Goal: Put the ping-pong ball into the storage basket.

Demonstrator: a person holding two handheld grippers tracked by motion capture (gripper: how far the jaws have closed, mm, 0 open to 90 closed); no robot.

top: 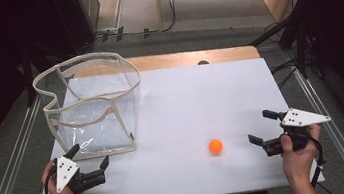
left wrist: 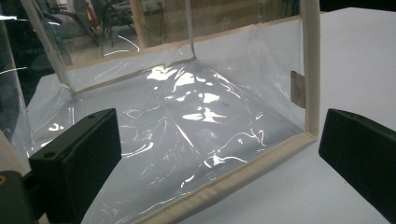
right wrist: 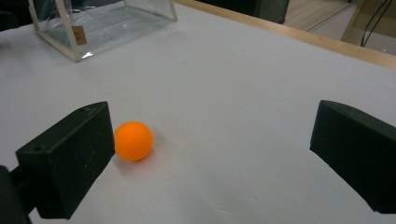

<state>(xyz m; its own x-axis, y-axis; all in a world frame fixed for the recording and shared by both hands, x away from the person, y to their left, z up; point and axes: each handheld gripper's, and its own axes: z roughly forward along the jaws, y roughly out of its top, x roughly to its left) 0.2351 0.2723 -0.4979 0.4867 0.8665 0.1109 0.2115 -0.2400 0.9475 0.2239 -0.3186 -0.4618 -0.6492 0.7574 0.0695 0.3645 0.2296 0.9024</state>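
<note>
Small orange ball (top: 215, 146) sits near desk (top: 186, 105) front edge, just left of open, empty right gripper (top: 265, 129); left gripper (top: 89, 161) open, empty, facing clear plastic bag (top: 91, 105).

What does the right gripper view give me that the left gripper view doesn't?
Right gripper view: the small orange ball lying on the white table top just beside one open jaw of the right tool, plus the table's wooden far edge.

Left gripper view: the crinkled clear floor inside the bag, seen close, with the left tool open and straddling its near corner.

Both: the transparent plastic bag with beige fabric trim and its small brown tag.
</note>
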